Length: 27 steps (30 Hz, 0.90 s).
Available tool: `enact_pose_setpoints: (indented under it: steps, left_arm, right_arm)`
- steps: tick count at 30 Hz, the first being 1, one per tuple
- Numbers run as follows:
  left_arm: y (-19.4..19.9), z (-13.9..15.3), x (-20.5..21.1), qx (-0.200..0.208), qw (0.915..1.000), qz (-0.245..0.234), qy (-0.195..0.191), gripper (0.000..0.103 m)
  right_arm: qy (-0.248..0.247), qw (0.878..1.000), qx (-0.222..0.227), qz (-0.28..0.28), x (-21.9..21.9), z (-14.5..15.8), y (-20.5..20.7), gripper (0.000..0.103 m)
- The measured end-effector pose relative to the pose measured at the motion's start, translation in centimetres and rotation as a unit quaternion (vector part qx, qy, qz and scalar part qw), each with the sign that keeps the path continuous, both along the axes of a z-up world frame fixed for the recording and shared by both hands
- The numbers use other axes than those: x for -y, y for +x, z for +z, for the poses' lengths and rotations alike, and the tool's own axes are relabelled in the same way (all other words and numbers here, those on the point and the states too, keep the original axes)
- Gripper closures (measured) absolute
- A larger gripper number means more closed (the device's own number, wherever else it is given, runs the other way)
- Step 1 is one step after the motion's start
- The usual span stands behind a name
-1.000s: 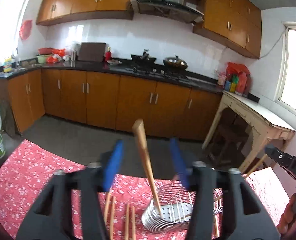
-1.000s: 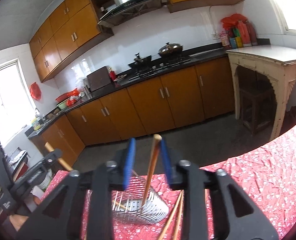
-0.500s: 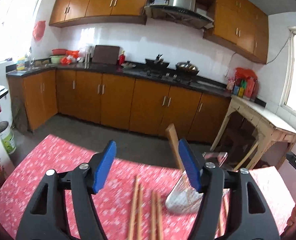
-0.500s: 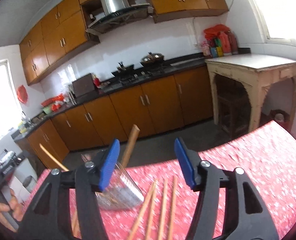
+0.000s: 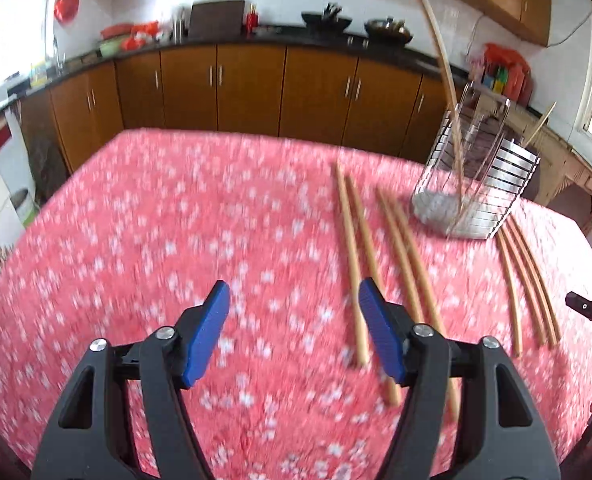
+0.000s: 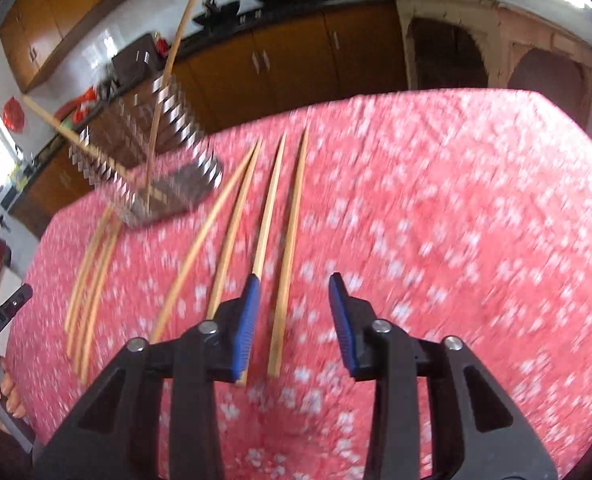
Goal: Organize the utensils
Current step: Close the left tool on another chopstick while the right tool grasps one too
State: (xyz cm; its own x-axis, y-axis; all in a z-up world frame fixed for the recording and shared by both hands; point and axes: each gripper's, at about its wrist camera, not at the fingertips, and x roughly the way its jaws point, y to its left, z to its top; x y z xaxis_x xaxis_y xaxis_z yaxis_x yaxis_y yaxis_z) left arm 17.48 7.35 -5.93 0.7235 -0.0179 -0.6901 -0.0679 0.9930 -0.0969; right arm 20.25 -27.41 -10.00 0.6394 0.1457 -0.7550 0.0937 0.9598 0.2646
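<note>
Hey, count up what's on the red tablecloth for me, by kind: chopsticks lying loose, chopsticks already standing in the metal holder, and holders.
Loose chopsticks on the tablecloth: 7 (a group of four and a group of three)
Chopsticks in the holder: 2 (one, another)
Metal holder: 1
Total: 10

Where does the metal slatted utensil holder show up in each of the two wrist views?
Left wrist view: shiny metal slatted utensil holder upper right, on the red floral tablecloth.
Right wrist view: holder upper left.
Shared landmark: the tall wooden chopstick standing in it.
</note>
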Motion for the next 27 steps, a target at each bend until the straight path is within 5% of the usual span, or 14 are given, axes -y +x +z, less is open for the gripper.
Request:
enact_pose_setpoints:
  steps: [2,11,13,19,27]
  left_arm:
    - [-0.4,-0.8,-0.5,-0.005,1.0,0.008,-0.001,0.02]
    - [-0.9,-1.7,0.6,-0.015,0.9997,-0.021,0.002,0.02]
    - [-0.7,-1.8,0.9,-0.02,0.9994,-0.03,0.001,0.028]
    - [0.4,-2.5,2.5,-0.036,0.9979,-0.053,0.005,0.048]
    - [2.2,-3.9,4.3,-0.069,0.9947,-0.072,0.024,0.065]
  right_arm:
    - [-0.016,1.0,-0.007,0.007,-0.8,-0.8,-0.2,0.069]
    - [-0.084,0.996,-0.013,0.012,-3.1,-1.7,0.1,0.081]
    - [-0.092,0.996,-0.011,0.007,-2.8,-1.8,0.1,0.094]
    - [-0.062,0.997,-0.012,-0.048,0.1,-2.1,0.2,0.095]
    - [-0.078,0.996,-0.008,-0.042,0.2,-2.3,0.0,0.095]
